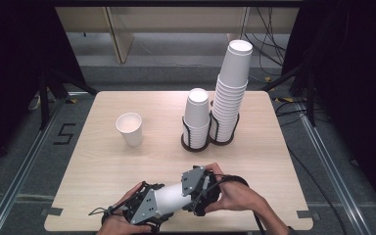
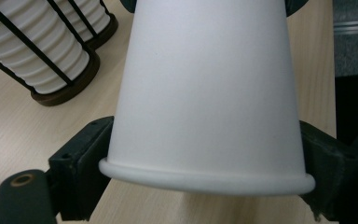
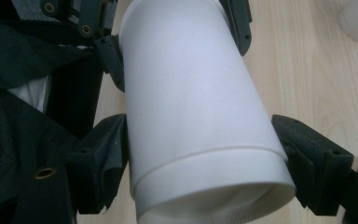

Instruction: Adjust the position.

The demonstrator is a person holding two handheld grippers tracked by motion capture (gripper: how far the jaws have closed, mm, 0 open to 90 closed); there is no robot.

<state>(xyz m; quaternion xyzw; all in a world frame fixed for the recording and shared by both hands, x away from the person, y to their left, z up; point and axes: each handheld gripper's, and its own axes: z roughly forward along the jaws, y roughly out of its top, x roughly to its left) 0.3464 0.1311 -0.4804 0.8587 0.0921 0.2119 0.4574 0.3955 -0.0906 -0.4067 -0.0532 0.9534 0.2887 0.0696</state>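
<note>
From overhead one camera looks down across the table [image 1: 103, 161]; both gripper cameras sit close, sharing the white cup [image 2: 209, 93].

Both hands low at the worktop's [image 1: 103, 147] near edge, left tool [image 1: 164, 203] and right tool [image 1: 188, 191] facing each other, nearly level, jaws of each set either side of one paper cup [image 1: 171, 196] held between them.

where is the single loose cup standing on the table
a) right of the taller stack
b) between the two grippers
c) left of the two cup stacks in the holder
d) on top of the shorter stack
c: the upright loose cup stands alone on the table, left of the shorter stack and taller stack.
</note>
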